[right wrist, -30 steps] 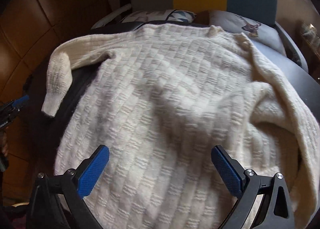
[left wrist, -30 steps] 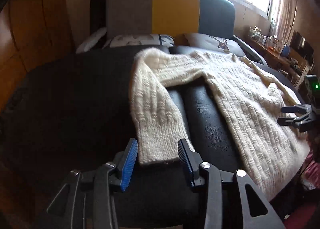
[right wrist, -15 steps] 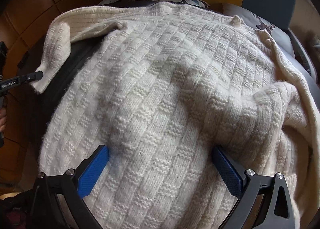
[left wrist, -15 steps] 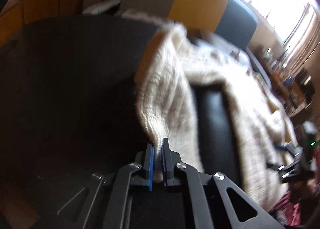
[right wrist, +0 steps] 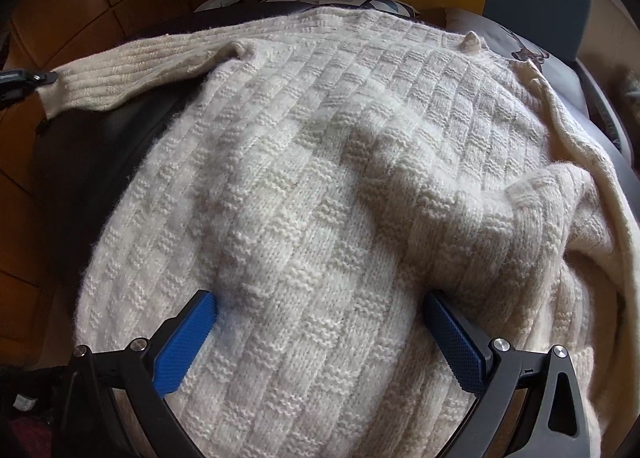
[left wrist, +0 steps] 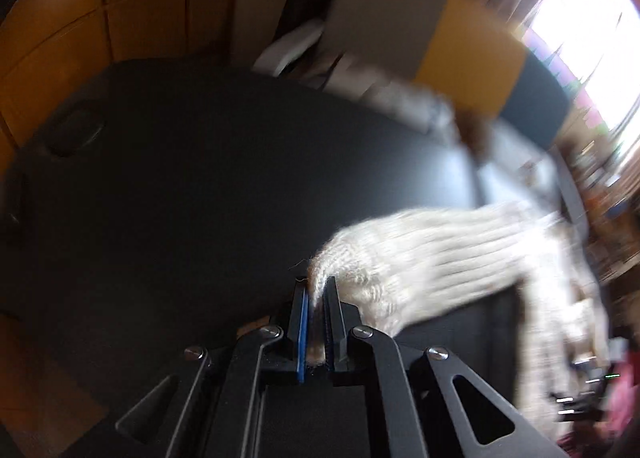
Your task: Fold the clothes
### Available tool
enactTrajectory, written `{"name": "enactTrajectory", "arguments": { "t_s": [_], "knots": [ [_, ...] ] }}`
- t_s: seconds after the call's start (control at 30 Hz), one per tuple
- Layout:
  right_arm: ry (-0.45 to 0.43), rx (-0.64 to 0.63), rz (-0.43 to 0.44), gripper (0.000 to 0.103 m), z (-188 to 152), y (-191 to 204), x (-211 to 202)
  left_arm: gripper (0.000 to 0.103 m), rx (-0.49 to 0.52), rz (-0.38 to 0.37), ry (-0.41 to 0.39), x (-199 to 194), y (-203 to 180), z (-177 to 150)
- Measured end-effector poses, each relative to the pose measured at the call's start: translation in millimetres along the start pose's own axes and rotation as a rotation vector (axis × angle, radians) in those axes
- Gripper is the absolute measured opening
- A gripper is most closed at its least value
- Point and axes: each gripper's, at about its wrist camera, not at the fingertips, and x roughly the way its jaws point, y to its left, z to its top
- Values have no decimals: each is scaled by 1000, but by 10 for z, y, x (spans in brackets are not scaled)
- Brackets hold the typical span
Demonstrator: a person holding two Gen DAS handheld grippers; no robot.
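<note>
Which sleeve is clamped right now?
The sleeve stretched out to the sweater's left in the right wrist view; the left gripper pinches its cuff.

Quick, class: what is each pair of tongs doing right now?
Left tongs: shut on the sweater sleeve cuff.
Right tongs: open, tips on the sweater.

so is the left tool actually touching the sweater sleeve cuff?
Touching. The left wrist view shows the left tool shut on the sleeve cuff, cream knit pinched between both blue pads. The right wrist view also shows it at the cuff's end.

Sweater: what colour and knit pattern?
Cream sweater, basket-weave blocks on the body, ribbed sleeve; clearest in the right wrist view.
</note>
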Motion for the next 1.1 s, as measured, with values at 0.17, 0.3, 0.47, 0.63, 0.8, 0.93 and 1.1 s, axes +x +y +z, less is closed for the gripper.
{"name": "enactTrajectory", "arguments": {
  "t_s": [0.17, 0.3, 0.47, 0.63, 0.8, 0.93, 1.1],
  "knots": [
    [0, 2, -1, 103, 44, 4, -18, 16, 5, 242, 161, 643, 175, 79],
    [1, 2, -1, 103, 64, 6, -42, 17, -106, 310, 100, 441, 354, 135],
    [-4, 7, -3, 103, 76, 7, -40, 18, -68, 114, -97, -115, -138, 45],
    [-17, 31, 32, 103, 151, -45, -146, 19, 111, 20, -72, 207, -1108, -99],
    [-130, 87, 65, 103, 490, -337, -470, 19, 111, 95, -10, 610, -1423, -128],
    [-82, 140, 38, 103, 784, -661, -220, 21, 64, 120, 18, 763, -1189, -165],
    [-13, 86, 1, 103, 762, -766, 95, 21, 54, 157, 14, 621, -1278, 11]
  ]
}}
